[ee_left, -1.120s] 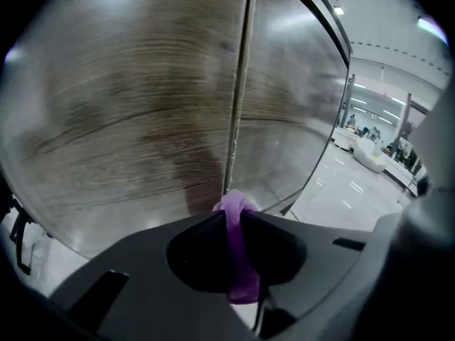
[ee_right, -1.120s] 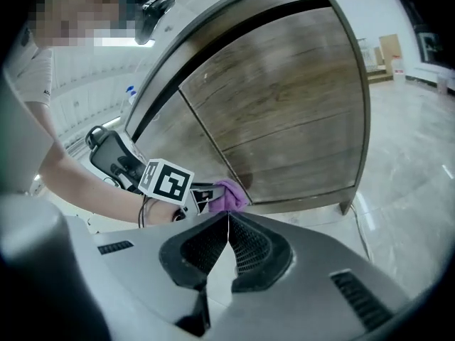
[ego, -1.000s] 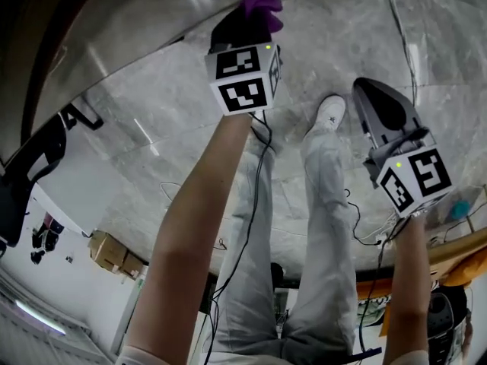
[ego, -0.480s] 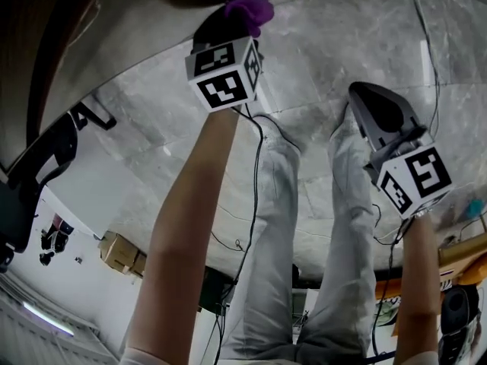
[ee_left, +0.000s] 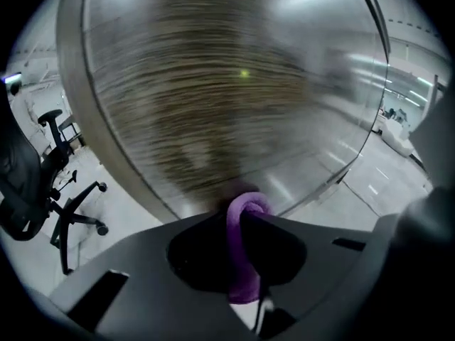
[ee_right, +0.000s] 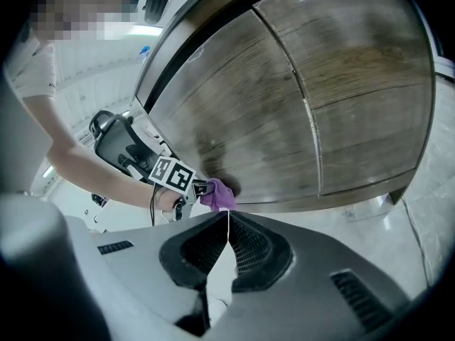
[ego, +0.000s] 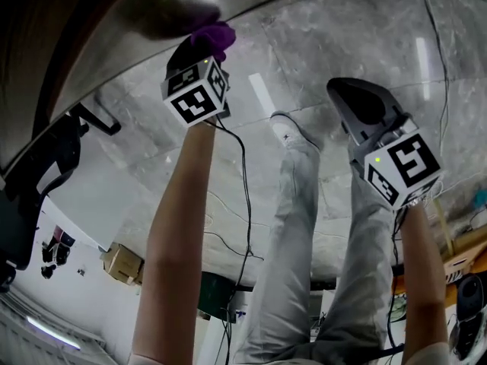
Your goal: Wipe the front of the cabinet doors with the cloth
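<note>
My left gripper (ego: 199,48) is shut on a purple cloth (ego: 214,34) and presses it low against the wooden cabinet door (ego: 137,10). In the left gripper view the cloth (ee_left: 245,241) is pinched between the jaws, with the blurred door (ee_left: 227,84) right ahead. The right gripper view has the cloth (ee_right: 217,194) touching the lower part of the left-hand door (ee_right: 234,126), held by the left gripper (ee_right: 201,187). My right gripper (ego: 351,97) hangs over the floor, off the cabinet, its jaws shut with nothing between them (ee_right: 228,222).
A second cabinet door (ee_right: 362,84) lies to the right of the seam. Grey marble floor (ego: 319,44) runs below. An office chair (ego: 38,166) stands at the left, a cardboard box (ego: 122,263) beyond it. Cables (ego: 245,181) trail across the floor by the person's legs.
The left gripper with the cloth has slid leftward and slightly down along the cabinet front. The right gripper has drifted a little left. The person's legs have shifted.
</note>
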A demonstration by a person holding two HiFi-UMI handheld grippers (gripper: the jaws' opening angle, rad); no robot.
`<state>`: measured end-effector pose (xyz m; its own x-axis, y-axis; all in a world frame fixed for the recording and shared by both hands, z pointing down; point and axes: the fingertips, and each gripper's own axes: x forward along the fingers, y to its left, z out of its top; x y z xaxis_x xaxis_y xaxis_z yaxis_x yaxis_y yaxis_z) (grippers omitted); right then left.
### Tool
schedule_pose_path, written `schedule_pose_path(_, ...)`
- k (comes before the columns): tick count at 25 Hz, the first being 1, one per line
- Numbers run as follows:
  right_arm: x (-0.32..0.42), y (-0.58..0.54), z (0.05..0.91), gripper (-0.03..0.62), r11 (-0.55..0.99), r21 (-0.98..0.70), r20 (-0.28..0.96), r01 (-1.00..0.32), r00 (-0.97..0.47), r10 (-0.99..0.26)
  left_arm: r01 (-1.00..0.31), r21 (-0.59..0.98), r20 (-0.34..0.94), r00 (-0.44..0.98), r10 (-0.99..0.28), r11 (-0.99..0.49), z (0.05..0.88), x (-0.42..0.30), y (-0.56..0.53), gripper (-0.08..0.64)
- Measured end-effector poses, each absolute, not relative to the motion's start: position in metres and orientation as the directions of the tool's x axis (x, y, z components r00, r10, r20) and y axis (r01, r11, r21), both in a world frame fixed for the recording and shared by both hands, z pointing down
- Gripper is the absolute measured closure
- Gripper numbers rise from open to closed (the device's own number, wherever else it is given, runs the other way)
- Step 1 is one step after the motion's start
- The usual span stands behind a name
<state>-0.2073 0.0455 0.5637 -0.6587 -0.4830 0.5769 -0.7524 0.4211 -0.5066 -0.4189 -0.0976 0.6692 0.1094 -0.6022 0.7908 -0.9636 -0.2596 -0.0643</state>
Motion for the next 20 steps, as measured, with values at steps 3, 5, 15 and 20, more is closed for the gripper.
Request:
schedule_pose_path(3,-0.229,0.043,0.565,0.563,0.423,-0.515,0.566,-0.746,-0.666,-0.485,-0.959,-0.090,0.798,0.092,-0.595,-0.268,0.672,-0.447,-0.096,0.512)
schedule_pose_path(5,-0.239,0.042,0.565,0.563,0.429,-0.519,0.561,-0.739,-0.673,-0.482,-0.967,-0.091,0.802,0.072,-0.593,-0.240,0.674,-0.462,-0.094,0.512)
schedule_pose_path(15,-0.239,0.053,0.561,0.563,0.471,-0.534,0.556,-0.702,-0.712,-0.430,-0.976,-0.127,0.823,-0.005,-0.569,-0.176,0.671,-0.484,-0.064,0.512)
schedule_pose_path(20,-0.197,0.061,0.559,0.563,0.487,-0.536,0.557,-0.690,-0.722,-0.410,-0.971,-0.123,0.843,0.008,-0.538,-0.206,0.684,-0.432,-0.045,0.512)
